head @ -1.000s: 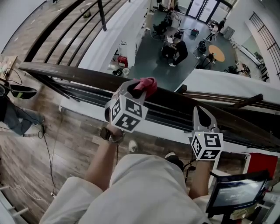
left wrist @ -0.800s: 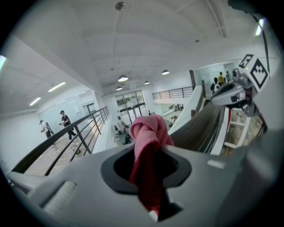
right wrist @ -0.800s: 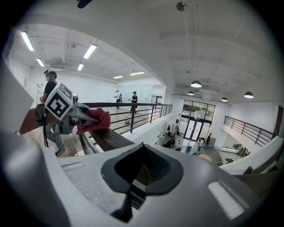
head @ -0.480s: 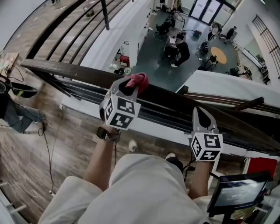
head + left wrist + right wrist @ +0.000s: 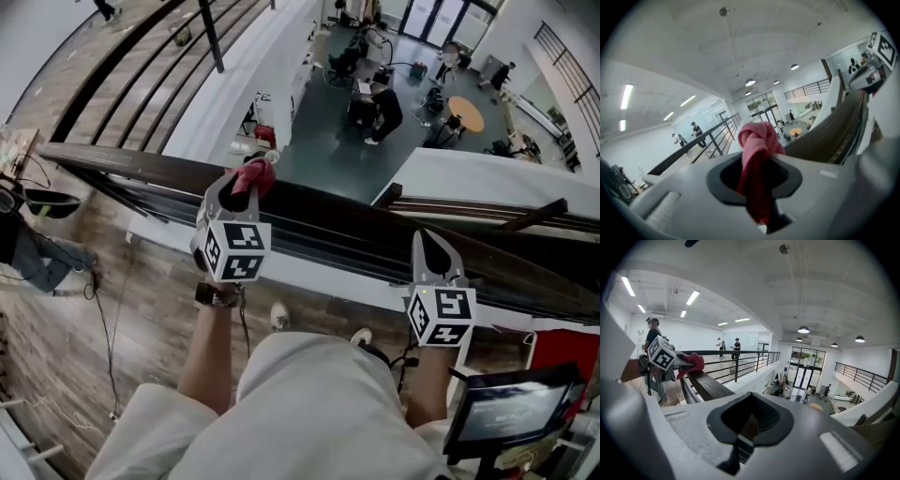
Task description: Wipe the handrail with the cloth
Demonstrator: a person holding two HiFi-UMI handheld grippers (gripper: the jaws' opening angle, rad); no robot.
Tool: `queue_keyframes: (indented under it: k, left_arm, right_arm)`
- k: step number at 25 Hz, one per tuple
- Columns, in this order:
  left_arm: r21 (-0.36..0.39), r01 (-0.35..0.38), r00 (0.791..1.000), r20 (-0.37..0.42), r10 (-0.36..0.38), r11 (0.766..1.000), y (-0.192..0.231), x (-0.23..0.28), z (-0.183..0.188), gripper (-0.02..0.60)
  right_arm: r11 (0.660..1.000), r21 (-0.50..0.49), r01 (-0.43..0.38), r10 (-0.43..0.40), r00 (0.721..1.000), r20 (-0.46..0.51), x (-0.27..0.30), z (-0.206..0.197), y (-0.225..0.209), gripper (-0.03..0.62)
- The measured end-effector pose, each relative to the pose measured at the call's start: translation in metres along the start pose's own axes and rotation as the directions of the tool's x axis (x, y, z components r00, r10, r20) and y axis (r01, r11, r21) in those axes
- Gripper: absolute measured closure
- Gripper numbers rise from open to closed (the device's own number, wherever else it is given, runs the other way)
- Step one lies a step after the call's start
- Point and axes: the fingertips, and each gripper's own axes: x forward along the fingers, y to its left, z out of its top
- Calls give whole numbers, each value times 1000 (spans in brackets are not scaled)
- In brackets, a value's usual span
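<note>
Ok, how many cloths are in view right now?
1: the red cloth, clamped in the left gripper and lying on the handrail. The right gripper holds none, and no other shows.

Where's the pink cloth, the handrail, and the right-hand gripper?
cloth [image 5: 251, 174], head view, on its bunched pink end.
handrail [image 5: 328, 208], head view, on its bare dark top.
right gripper [image 5: 428, 236], head view, at its jaw tips.
</note>
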Motion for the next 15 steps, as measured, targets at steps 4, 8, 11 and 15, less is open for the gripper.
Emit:
queue_keyframes:
  k: [4, 8, 11, 15]
  left_arm:
    - [-39, -32, 999, -31, 31, 999, 3, 0, -2, 497]
    - [-42, -39, 998, -48, 37, 998, -6, -1, 0, 497]
    - [-39, -33, 998, -49, 31, 999, -18, -1, 4, 498]
    - [-28, -21, 999, -47, 20, 999, -31, 0, 11, 499]
  right_arm:
    - [1000, 7, -5, 5, 1000, 15, -8, -4, -18, 591]
    - [1000, 27, -5, 4, 1000, 19, -15, -13, -35, 591]
    - [999, 38, -5, 4, 1000, 25, -19, -16, -43, 591]
    - [999, 46, -7, 5, 999, 31, -22, -19, -50, 591]
